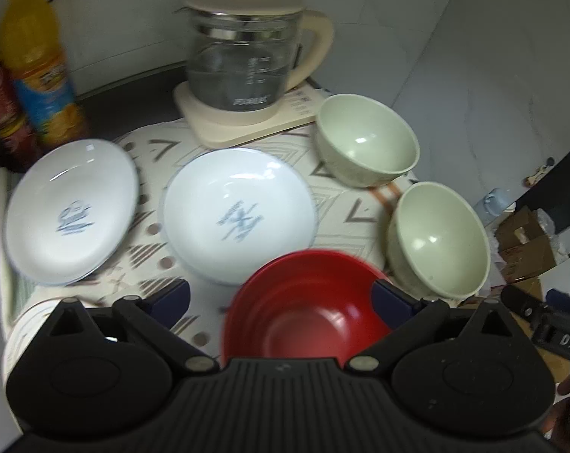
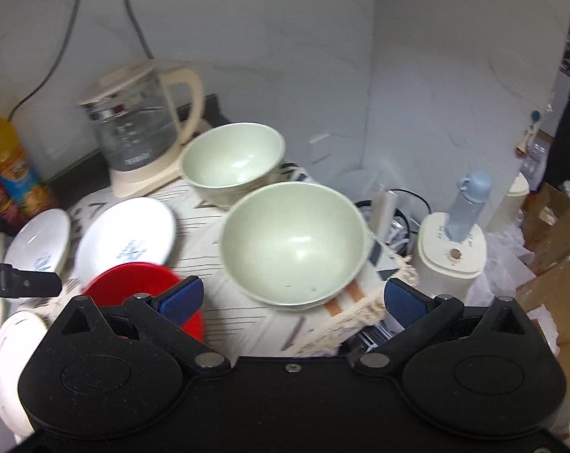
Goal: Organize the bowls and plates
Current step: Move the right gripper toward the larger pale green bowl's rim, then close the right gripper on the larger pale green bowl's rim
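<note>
Counting 2 white plates (image 1: 71,213), 2 green bowls (image 1: 367,139), 1 red bowl (image 1: 307,305); both grippers' jaws open

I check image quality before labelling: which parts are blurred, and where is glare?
Left wrist view: the red bowl and orange juice bottle are smeared by blur; small glare spots sit inside both green bowls. Right wrist view: the glass kettle looks soft, edges bend from fisheye.
</note>
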Available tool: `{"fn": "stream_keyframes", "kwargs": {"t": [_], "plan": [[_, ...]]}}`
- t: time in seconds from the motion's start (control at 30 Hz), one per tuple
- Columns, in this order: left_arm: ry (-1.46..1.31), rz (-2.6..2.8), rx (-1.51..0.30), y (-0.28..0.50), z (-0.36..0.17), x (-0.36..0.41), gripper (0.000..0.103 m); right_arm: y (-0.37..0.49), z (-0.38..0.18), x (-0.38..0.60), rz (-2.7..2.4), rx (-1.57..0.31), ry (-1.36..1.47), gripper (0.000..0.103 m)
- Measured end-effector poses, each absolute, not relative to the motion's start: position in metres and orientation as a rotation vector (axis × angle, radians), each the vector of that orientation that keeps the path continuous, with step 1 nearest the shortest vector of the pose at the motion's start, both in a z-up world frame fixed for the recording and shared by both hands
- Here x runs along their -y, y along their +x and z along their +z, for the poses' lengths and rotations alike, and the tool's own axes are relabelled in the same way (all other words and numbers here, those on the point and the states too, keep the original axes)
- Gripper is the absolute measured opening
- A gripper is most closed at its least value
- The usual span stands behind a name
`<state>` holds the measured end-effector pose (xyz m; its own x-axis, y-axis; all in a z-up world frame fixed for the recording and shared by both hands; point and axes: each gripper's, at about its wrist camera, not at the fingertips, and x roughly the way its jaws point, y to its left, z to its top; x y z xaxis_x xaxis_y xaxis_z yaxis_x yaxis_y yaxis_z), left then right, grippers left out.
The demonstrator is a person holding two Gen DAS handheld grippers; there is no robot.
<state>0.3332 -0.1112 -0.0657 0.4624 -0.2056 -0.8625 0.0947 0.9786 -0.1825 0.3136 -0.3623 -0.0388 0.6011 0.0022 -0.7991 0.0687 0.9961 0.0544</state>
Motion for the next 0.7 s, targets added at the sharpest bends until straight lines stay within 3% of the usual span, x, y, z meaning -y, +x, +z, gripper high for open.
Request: {"fn": "stream_keyframes", "kwargs": {"t": [0.47,0.7], "plan": [[-0.09,-0.209,-1.108,0.392,-0.086,0.191,0.098,0.368,-0.071,0.424,-0.063,-0.99,0.133,0.103],[-0.067,-0.236,-1.156,0.412,-0.11,0.223,0.086,0.387,-0.089,0.451,-0.075,-1.022,0.16,0.098]]}}
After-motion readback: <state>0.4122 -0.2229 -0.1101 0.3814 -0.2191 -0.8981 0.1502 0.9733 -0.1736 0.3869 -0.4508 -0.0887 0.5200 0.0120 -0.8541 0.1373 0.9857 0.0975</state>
